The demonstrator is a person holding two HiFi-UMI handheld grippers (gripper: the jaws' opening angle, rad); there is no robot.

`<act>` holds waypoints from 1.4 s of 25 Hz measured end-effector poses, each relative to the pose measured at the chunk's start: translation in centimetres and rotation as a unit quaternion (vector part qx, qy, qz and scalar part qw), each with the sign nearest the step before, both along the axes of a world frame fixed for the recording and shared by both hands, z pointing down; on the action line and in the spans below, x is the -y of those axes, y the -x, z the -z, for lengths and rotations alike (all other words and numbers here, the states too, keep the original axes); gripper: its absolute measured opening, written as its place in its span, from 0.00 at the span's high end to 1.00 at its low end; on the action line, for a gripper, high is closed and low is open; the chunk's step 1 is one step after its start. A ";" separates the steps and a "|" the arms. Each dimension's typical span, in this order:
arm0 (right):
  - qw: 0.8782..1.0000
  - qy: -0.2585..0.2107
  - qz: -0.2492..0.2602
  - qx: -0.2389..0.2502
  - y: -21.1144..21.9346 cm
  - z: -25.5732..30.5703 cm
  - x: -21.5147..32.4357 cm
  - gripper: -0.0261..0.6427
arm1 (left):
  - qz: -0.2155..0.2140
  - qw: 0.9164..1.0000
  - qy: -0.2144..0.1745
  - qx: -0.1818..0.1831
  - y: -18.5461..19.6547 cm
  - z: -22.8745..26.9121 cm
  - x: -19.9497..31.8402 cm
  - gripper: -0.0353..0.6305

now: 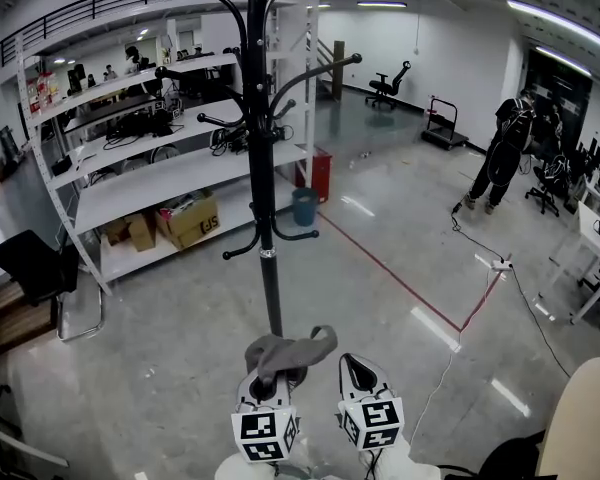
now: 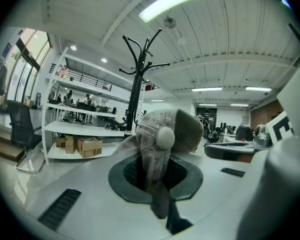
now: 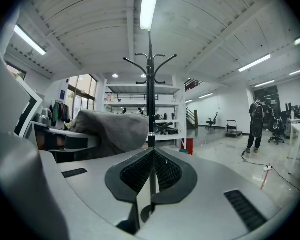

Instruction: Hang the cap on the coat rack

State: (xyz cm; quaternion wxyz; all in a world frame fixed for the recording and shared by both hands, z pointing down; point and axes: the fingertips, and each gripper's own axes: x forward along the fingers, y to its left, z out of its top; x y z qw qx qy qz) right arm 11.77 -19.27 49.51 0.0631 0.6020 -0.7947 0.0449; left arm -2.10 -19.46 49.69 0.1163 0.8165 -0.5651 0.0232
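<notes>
Bottom middle: the left gripper [image 1: 268,380] pinches the floppy grey cap [image 1: 292,350]. The right gripper [image 1: 360,373] is closed and holds nothing.

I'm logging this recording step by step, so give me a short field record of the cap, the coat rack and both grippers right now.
cap: grey, hanging from the left gripper, apart from the rack
left gripper: fingers shut on the cap
right gripper: fingers together, nothing between them
coat rack: black, upright, ahead of both grippers, nothing hanging on the part in view
task status: cap not yet hung
</notes>
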 end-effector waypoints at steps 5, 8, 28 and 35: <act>1.000 0.002 0.006 0.002 0.4 -0.1 2.6 0.94 | 0.002 1.000 0.002 0.001 0.1 -0.1 2.5 0.92; 1.000 0.003 0.008 0.004 0.5 0.1 3.9 0.94 | 0.003 1.000 0.006 0.003 0.2 -0.1 3.8 0.92; 1.000 -0.004 0.016 0.006 1.6 0.7 12.0 0.94 | 0.004 1.000 0.000 0.000 0.9 0.3 11.4 0.92; 1.000 0.006 0.028 -0.001 1.7 0.3 12.2 0.94 | 0.022 1.000 0.005 -0.004 1.4 0.1 11.6 0.92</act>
